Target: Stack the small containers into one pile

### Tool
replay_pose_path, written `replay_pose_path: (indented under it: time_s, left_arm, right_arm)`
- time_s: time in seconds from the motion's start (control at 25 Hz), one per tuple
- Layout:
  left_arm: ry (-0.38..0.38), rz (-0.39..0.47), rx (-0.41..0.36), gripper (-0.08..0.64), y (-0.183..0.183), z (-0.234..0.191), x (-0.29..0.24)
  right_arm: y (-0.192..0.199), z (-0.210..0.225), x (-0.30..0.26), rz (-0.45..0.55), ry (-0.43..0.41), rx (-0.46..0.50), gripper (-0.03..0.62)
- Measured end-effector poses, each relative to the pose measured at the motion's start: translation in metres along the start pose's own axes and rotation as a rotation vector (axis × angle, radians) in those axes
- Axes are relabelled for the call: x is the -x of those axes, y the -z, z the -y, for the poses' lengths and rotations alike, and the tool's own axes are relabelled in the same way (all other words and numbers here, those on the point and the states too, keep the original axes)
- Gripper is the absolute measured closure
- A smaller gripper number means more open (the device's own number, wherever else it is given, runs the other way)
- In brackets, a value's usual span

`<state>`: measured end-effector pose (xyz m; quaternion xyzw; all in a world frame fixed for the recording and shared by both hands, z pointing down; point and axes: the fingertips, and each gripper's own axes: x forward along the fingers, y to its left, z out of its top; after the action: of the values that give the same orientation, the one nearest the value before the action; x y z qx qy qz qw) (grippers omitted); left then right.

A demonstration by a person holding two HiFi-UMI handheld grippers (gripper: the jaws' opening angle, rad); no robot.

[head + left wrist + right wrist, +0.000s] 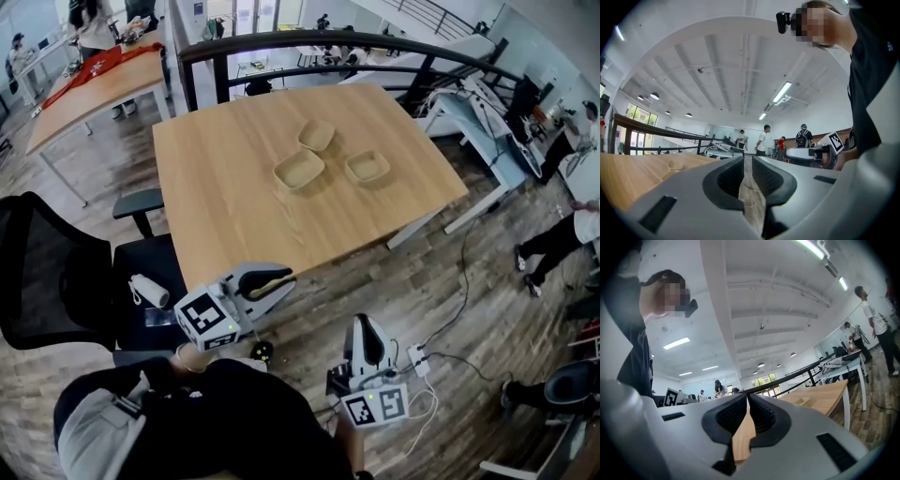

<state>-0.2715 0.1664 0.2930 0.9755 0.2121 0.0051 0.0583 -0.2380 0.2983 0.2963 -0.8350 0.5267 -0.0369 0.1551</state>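
Three small containers (pixel 299 171) sit clustered and unstacked on the tabletop (pixel 216 187), toward its far side. Left hand-held gripper (pixel 747 159) – jaws pressed almost together, nothing between. Right hand-held gripper (pixel 747 397) – jaws pressed together, empty. Both are off the near edge, well apart from the containers.

My left gripper (pixel 747 161) and right gripper (pixel 746 398) are matt grey plastic with ribbed black pads (pixel 730 180). Ahead of them, the table (pixel 225 187) is smooth matt wood, and the small containers (pixel 299 171) are pale and matt.
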Motion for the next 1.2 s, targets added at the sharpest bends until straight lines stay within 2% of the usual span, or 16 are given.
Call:
replay_pose_path:
  time_s: [0.24, 0.52, 0.88, 1.0, 1.2]
  left_arm:
    - [0.002, 0.029, -0.009, 0.518, -0.010, -0.024, -0.002]
    - [-0.024, 0.006, -0.027, 0.518, -0.003, -0.051, -0.004]
    - [-0.043, -0.029, -0.028, 0.518, 0.003, -0.060, -0.012]
    - [-0.075, -0.046, -0.028, 0.518, 0.008, -0.064, -0.016]
    - [-0.170, -0.050, -0.020, 0.518, 0.014, -0.079, -0.030]
  right_arm:
    - [-0.004, -0.003, -0.033, 0.000, -0.025, 0.024, 0.561]
    - [0.008, 0.001, -0.060, -0.010, -0.046, 0.025, 0.561]
    - [0.014, 0.015, -0.076, -0.031, -0.064, 0.019, 0.561]
    - [0.017, 0.027, -0.081, -0.039, -0.087, 0.010, 0.561]
    - [0.014, 0.056, -0.100, -0.045, -0.157, -0.010, 0.561]
